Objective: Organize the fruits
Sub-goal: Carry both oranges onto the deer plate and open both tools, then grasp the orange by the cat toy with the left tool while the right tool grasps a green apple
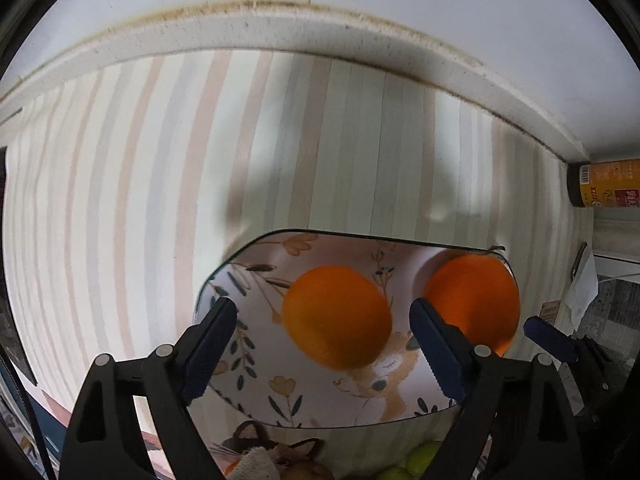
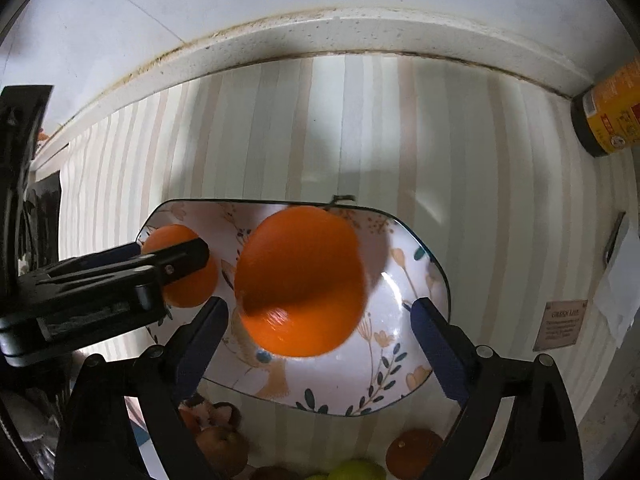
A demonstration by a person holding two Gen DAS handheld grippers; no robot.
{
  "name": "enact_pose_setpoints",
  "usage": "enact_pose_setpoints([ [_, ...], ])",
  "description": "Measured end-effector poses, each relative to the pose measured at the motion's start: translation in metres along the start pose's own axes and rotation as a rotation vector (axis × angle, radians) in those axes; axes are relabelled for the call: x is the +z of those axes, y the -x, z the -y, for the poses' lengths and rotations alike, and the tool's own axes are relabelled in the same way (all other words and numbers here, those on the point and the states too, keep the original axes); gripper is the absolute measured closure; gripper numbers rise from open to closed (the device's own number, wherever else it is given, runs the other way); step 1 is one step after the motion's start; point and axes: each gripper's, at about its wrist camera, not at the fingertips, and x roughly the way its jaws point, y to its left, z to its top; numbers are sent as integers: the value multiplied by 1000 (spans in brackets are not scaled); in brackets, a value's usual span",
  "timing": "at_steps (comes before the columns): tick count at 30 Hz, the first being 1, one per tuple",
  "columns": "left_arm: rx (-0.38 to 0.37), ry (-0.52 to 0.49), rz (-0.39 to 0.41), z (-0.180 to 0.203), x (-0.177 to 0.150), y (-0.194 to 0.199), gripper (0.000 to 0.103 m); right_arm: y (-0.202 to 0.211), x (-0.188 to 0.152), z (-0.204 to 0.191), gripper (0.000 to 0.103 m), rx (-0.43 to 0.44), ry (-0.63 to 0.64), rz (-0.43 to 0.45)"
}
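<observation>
A floral plate lies on a striped cloth and holds two oranges. In the left wrist view one orange lies between my open left gripper's fingers, the other orange to its right. In the right wrist view the big blurred orange sits between my open right gripper's fingers. The left gripper reaches in from the left over the smaller-looking orange. The right gripper's blue fingertip shows at the right edge.
A counter ledge and white wall run behind. An orange-labelled bottle lies at the right. Near the bottom lie more fruits: green ones, an orange one, brownish ones. A small label card lies right.
</observation>
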Motion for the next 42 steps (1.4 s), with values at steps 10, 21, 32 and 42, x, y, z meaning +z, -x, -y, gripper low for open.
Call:
enact_pose_setpoints([
  [10, 118, -16, 153, -15, -37, 45, 15, 26, -53, 5, 8, -71, -19, 80],
  [21, 167, -67, 361, 7, -109, 89, 15, 73, -116, -21, 8, -142, -3, 230],
  [32, 145, -121, 490, 12, -187, 136, 15, 130, -199, -34, 8, -166, -38, 380],
  [42, 101, -128, 572, 6, -243, 174, 15, 176, -264, -52, 8, -143, -32, 498],
])
